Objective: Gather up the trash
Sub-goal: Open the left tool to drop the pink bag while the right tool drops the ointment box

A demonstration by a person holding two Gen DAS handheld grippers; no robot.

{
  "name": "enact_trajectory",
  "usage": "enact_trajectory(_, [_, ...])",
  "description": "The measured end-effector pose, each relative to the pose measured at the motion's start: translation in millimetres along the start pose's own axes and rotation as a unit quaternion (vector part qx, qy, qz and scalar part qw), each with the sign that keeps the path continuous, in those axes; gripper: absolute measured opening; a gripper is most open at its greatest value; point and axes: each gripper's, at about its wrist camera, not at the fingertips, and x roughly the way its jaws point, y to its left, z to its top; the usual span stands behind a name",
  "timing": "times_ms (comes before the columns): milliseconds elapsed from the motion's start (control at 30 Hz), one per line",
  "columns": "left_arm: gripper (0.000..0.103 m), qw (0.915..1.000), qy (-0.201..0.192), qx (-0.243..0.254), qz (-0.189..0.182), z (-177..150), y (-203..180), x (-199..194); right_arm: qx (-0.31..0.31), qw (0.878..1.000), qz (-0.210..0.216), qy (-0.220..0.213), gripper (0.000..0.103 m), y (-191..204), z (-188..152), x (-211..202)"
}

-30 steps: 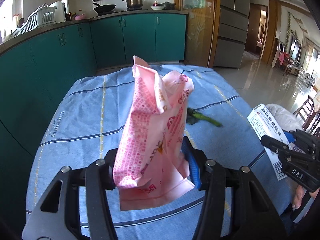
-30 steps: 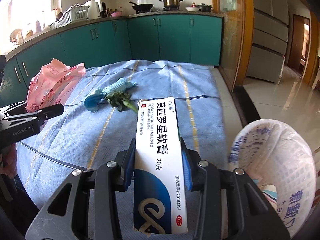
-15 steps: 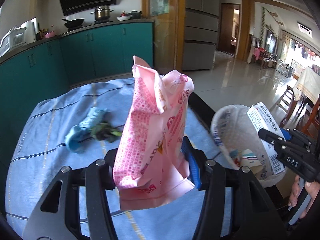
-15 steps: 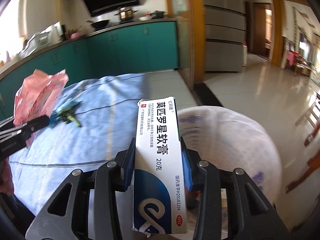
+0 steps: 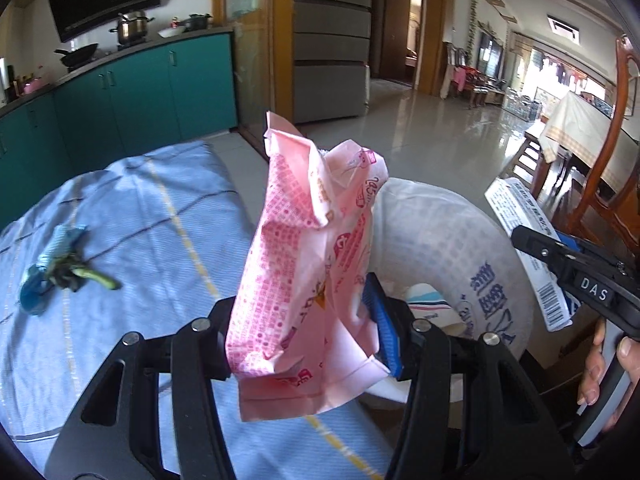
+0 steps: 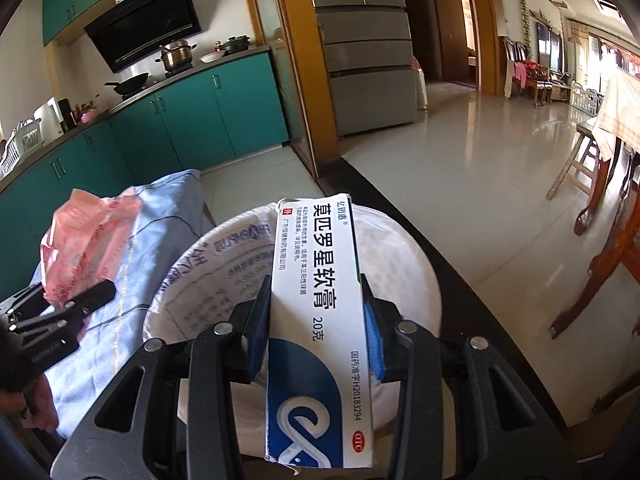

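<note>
While over bin rim [image 6: 430, 280], clamped box [image 6: 320, 304].

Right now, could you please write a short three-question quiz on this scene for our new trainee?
1. True or false: the left gripper is shut on a pink wrapper.
2. What does the right gripper hold? A) a glass bottle B) a white and blue medicine box C) nothing
3. Fill in: beyond the box in the right wrist view sits the open, white-lined ____.

Key
1. True; the wrapper stands clamped between the fingers.
2. B.
3. Trash bin; it stands beside the blue tablecloth, where a blue and green scrap lies.
</note>
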Motion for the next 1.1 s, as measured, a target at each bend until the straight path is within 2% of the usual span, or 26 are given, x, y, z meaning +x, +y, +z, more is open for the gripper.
enact_trajectory(100, [0.055, 0.9998, 0.009, -0.002, -0.019, 0, -18, 16, -0.003, 1.000, -0.009, -0.003, 0.040, -5, -2, 2])
enact_trajectory(233, [0.058, 0.9992, 0.027, 0.024, -0.016, -7, -41, 38, 0.007, 1.000, -0.009, 0.002, 0.040, -9, -4, 6])
enact_trajectory(300, [0.069, 0.9991, 0.033, 0.022, -0.014, -10, -47, 45, 0.008, 1.000, -0.006, 0.001, 0.040, -9, -2, 8])
enact_trajectory(433, [0.076, 0.9990, 0.040, 0.017, -0.010, -14, -46, 49, 0.004, 1.000, 0.000, 0.002, 0.040, -9, -2, 8])
enact_trajectory(567, [0.082, 0.9995, 0.024, 0.021, 0.006, -12, -42, 39, -0.001, 1.000, 0.002, 0.005, 0.040, -7, -3, 9])
enact_trajectory(1100, [0.083, 0.9991, 0.001, 0.010, 0.042, -5, 0, 7, -0.006, 1.000, 0.007, 0.018, 0.041, 12, 4, 21])
